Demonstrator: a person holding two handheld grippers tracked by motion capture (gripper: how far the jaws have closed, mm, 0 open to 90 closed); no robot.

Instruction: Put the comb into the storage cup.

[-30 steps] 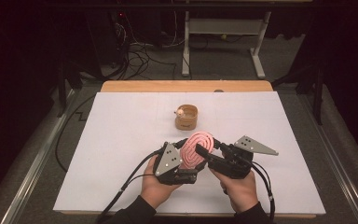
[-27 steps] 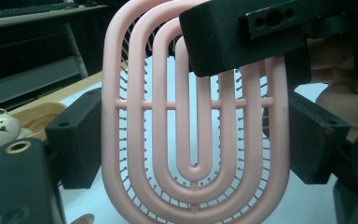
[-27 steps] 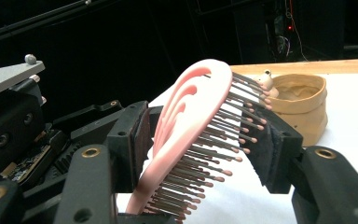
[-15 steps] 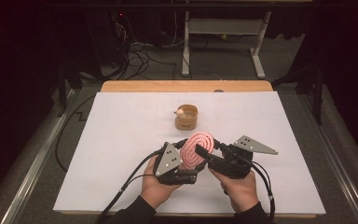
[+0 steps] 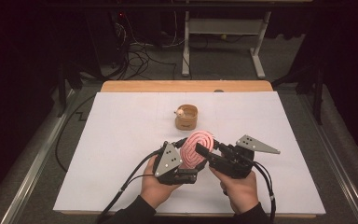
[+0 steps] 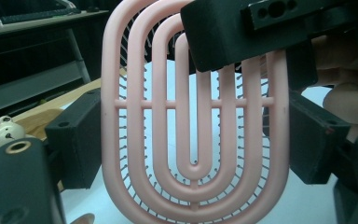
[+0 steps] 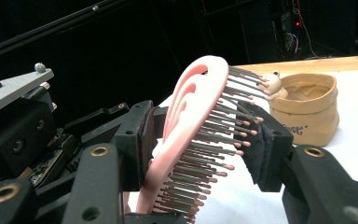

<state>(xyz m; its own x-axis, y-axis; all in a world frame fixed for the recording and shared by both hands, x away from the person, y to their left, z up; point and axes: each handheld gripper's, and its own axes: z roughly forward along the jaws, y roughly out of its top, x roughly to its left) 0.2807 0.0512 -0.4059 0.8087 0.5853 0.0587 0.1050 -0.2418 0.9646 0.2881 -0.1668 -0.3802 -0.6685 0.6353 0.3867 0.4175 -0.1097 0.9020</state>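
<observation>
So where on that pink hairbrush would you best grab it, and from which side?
By the two long edges of the pink hairbrush, coming in from its sides as the left tool does: the oval rim is smooth and firm there. The bristle face gives a softer, uneven hold.

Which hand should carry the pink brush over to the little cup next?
Probably the left. The left gripper already clamps the brush by its edges. The right gripper has just been closing around it, one pad at the back, the other at the bristle tips. The cup stands just beyond both.
</observation>
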